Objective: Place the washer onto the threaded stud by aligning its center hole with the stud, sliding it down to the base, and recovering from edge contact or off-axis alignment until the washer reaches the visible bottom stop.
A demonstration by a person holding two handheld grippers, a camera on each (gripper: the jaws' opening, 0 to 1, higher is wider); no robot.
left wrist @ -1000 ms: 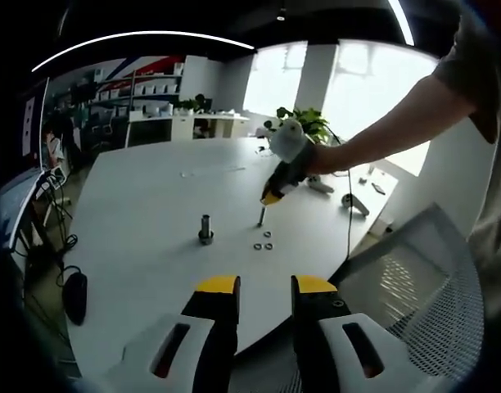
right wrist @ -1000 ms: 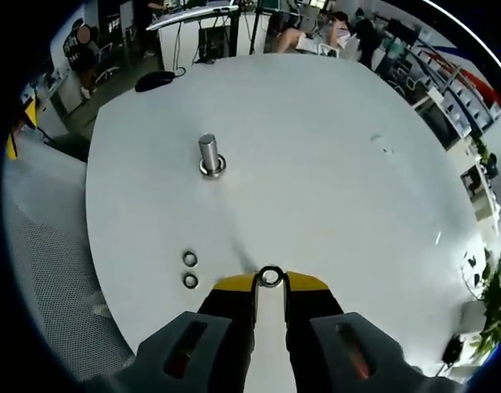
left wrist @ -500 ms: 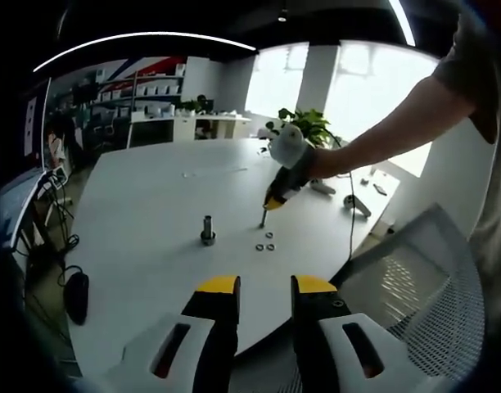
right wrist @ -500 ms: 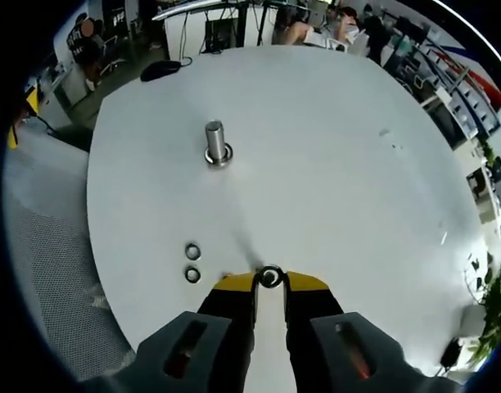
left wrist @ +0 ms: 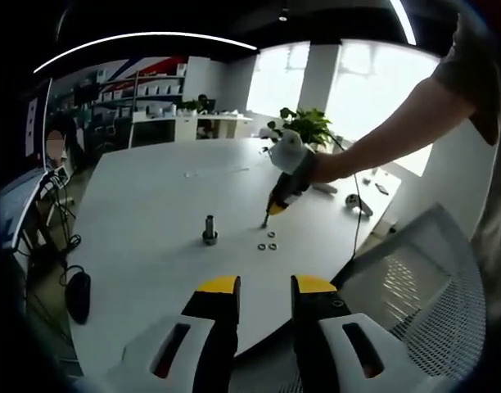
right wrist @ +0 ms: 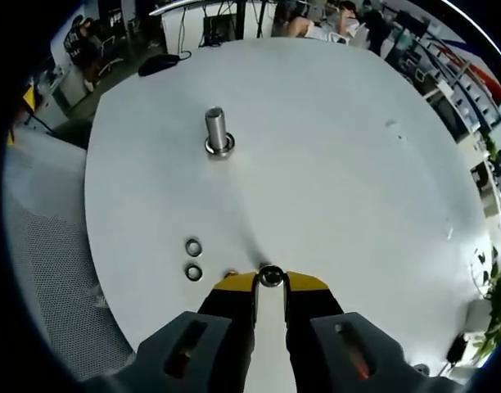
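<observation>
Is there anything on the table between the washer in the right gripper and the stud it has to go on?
Nothing visible. The washer sits pinched in the right gripper; bare white table stretches to the stud. Two spare washers lie left of that path.

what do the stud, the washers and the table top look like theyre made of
Stud: bare metal, probably steel, going by its grey sheen. Loose washers and the washer in the right gripper: likewise metal, shiny grey rings. Table: smooth matte white, perhaps laminate; can't tell for sure.
</observation>
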